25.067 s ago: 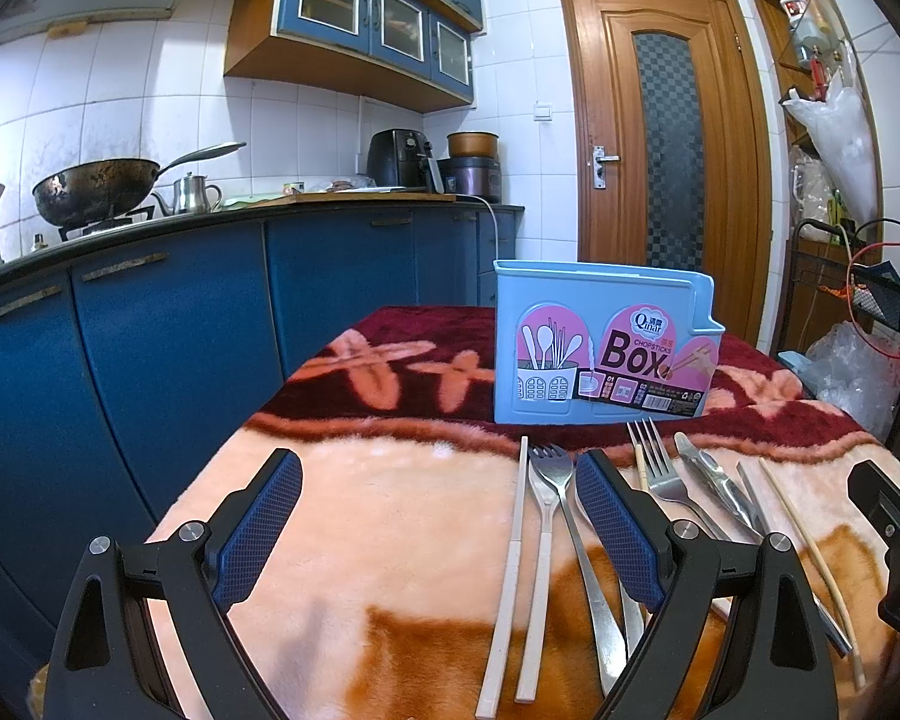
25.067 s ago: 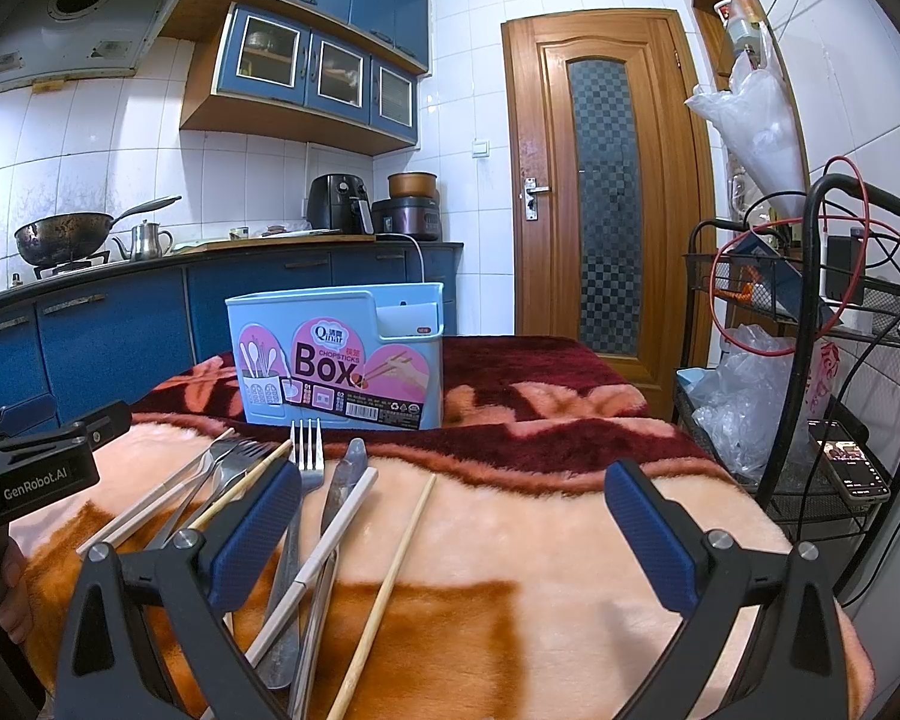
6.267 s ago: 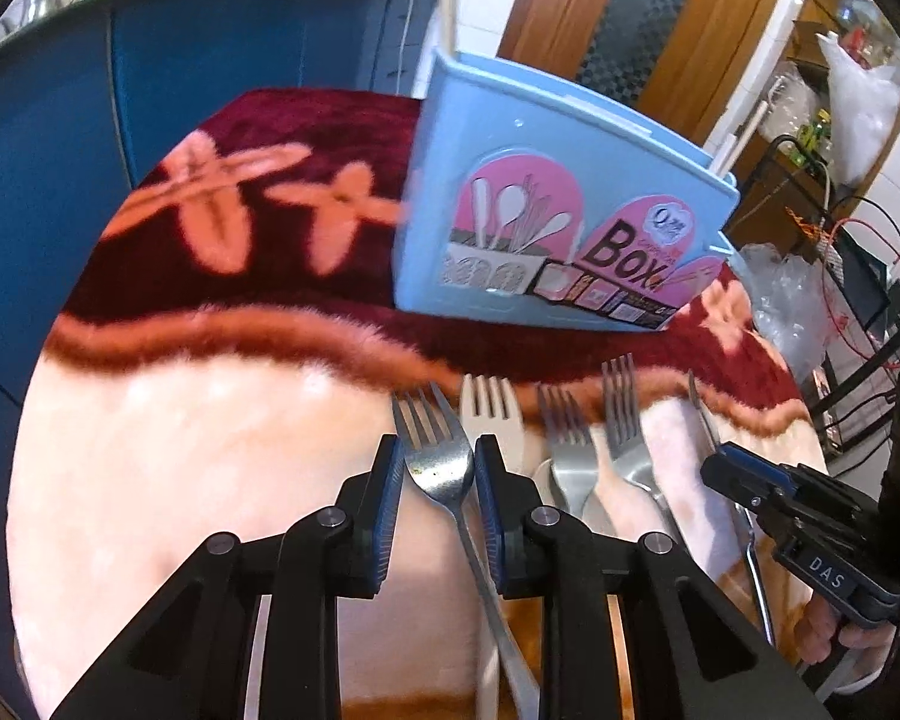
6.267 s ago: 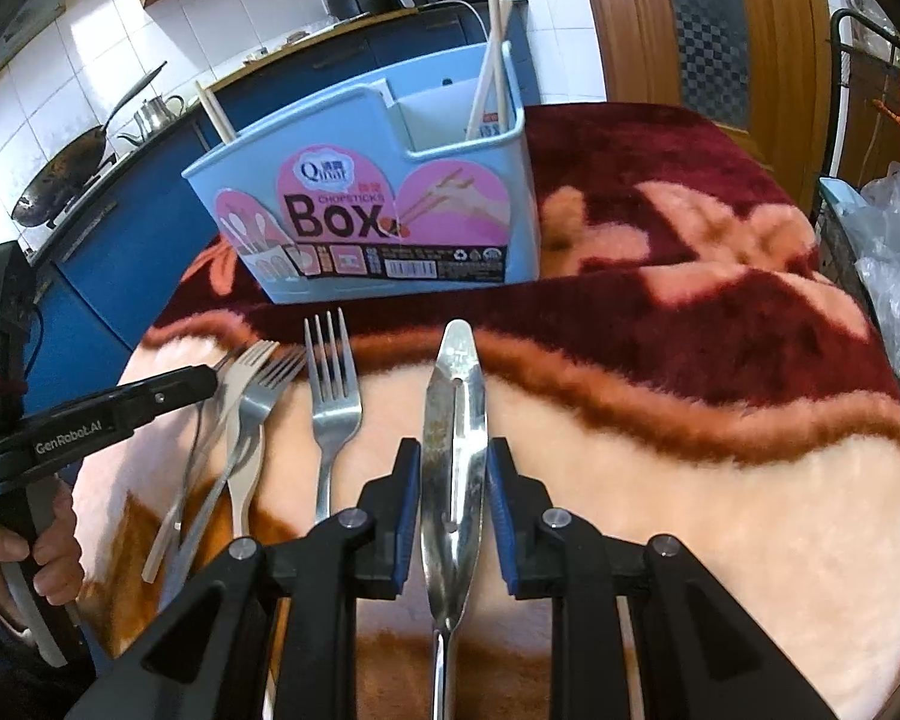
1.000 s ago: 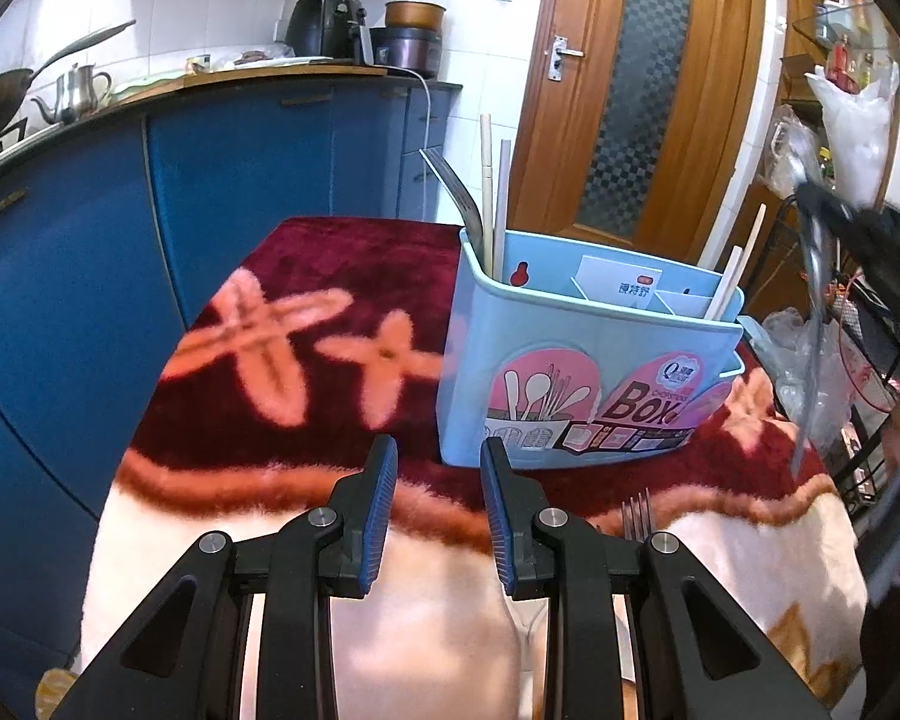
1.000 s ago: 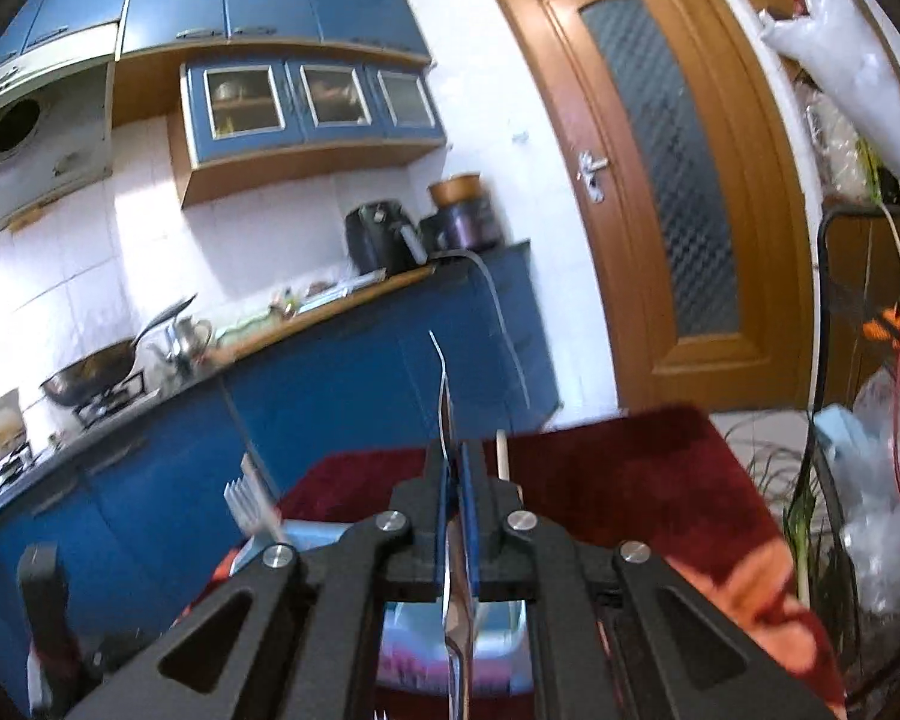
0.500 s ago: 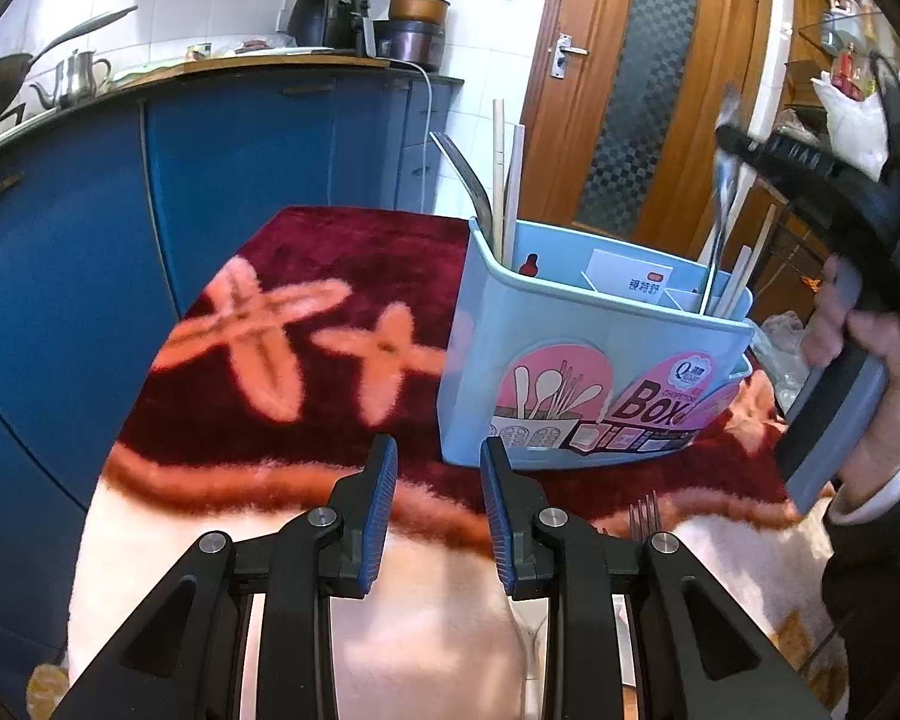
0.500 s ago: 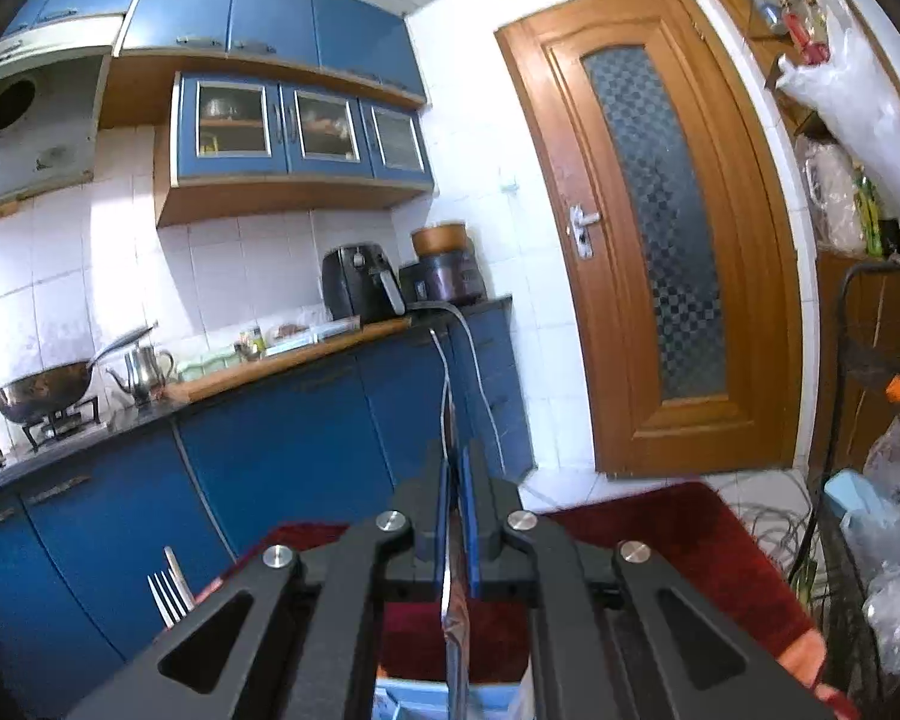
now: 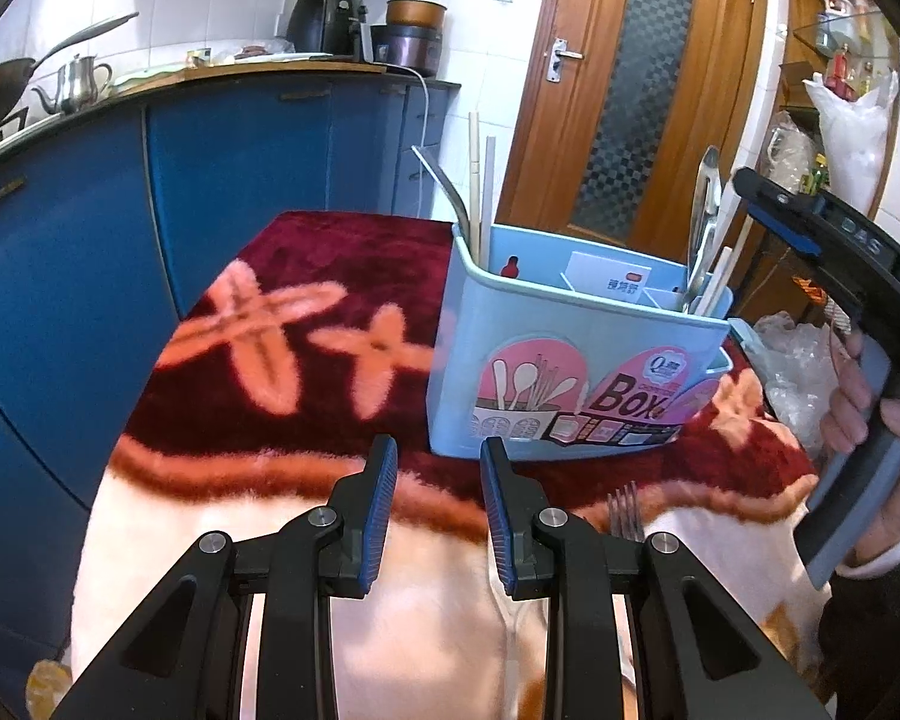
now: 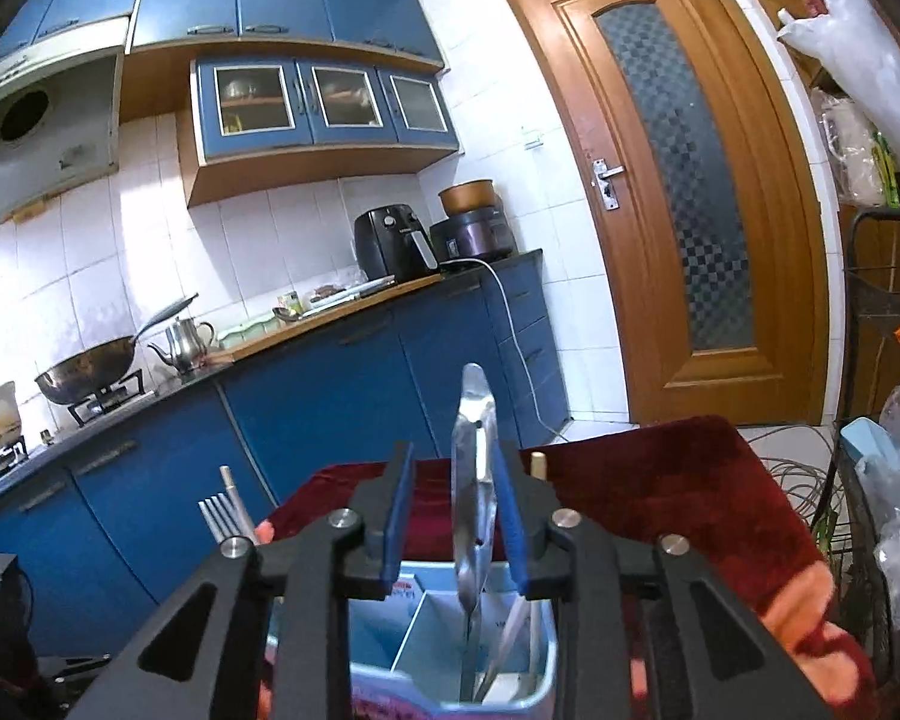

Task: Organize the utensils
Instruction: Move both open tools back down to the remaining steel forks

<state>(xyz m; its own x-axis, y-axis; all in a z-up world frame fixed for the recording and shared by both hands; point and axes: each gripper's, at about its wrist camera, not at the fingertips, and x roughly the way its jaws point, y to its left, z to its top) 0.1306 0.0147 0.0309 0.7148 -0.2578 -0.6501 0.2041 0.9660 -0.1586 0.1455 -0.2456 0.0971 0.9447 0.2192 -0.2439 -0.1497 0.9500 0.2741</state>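
Note:
A light blue utensil box [image 9: 576,360] stands on the blanket-covered table. A metal knife [image 10: 474,480] stands upright in its right compartment [image 10: 498,654], between the jaws of my right gripper [image 10: 453,516], which are parted and no longer clamp it. The knife also shows in the left wrist view [image 9: 705,210], beside the right gripper [image 9: 810,228] above the box. Chopsticks [image 9: 480,180] and a fork stand in the left compartment. My left gripper [image 9: 437,507] is narrowly open and empty, low in front of the box. A fork [image 9: 624,513] lies on the table beside it.
The table wears a dark red and peach plush blanket [image 9: 258,348]. Blue kitchen cabinets [image 9: 210,180] run along the left. A wooden door [image 10: 690,210] is behind. A wire rack with bags [image 10: 882,420] stands at the right.
My right gripper has lowered the knife into the box's right compartment and its jaws have parted off it. My left gripper has stayed in front of the box.

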